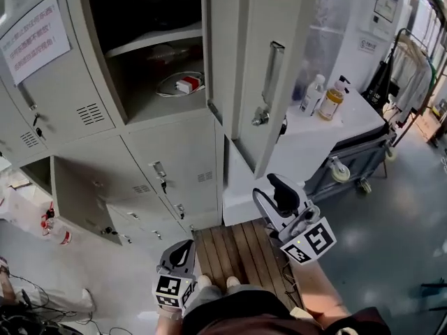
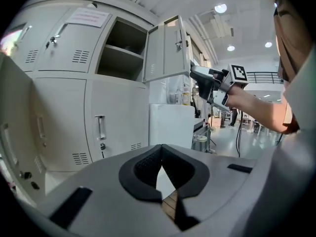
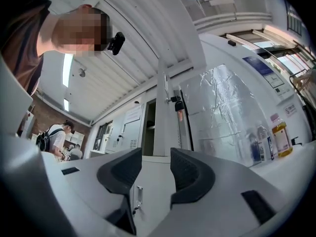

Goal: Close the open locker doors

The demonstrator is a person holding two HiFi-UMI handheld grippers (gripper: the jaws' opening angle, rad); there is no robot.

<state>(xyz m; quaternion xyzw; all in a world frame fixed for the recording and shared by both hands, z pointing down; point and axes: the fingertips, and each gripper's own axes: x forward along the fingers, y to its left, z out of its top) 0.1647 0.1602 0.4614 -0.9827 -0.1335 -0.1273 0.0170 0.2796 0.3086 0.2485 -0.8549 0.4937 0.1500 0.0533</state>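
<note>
The locker door (image 1: 260, 82) hung wide open at the top right of the grey metal lockers (image 1: 174, 159). It was flat painted steel with a slim shiny handle (image 1: 272, 72). The right gripper (image 3: 156, 169) sat near its lower edge, jaws apart and empty. The left gripper (image 2: 161, 152) was low, jaws together.

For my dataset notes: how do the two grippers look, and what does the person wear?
Both the left gripper and the right gripper have light grey bodies, black fingers, and a cube with black-and-white square markers. The person wears a dark top.
</note>
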